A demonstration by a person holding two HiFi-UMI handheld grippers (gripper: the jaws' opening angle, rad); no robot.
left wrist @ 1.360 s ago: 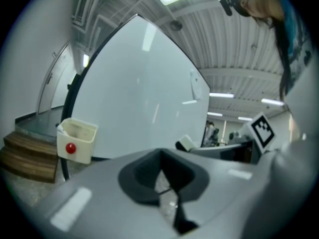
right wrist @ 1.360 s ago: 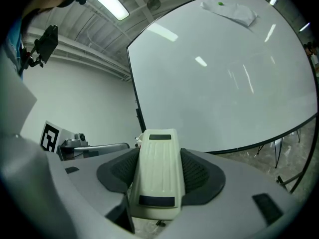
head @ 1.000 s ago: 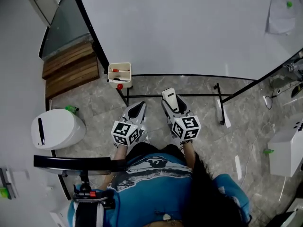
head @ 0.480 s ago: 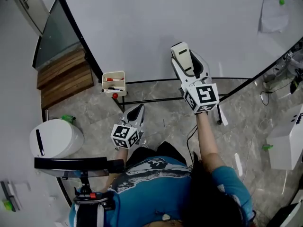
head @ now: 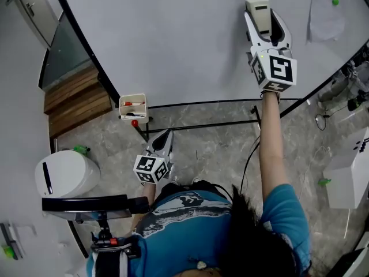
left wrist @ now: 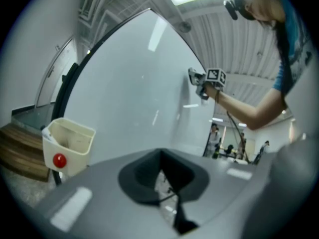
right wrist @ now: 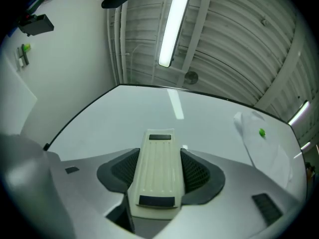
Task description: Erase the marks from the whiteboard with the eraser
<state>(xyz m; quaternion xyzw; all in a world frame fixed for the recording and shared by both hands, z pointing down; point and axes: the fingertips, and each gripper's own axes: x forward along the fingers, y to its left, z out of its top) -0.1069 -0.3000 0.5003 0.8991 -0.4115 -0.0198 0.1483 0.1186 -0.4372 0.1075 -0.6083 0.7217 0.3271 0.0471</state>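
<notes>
Cream eraser (right wrist: 158,166), clamped lengthwise between the jaws of my raised right gripper (head: 267,30), points up the whiteboard (head: 184,39) lying straight ahead of it, while my left gripper (head: 165,137) hangs low near the board's lower edge, jaws together on nothing.

The person wore a blue short-sleeved T-shirt (head: 173,232) with a dark print and had long dark hair (head: 251,241). The left claw (head: 165,134) and right claw (head: 266,22) were pale grey, each bearing a cube of black-and-white square markers. A thin black cable (head: 248,160) ran beside the right arm.
</notes>
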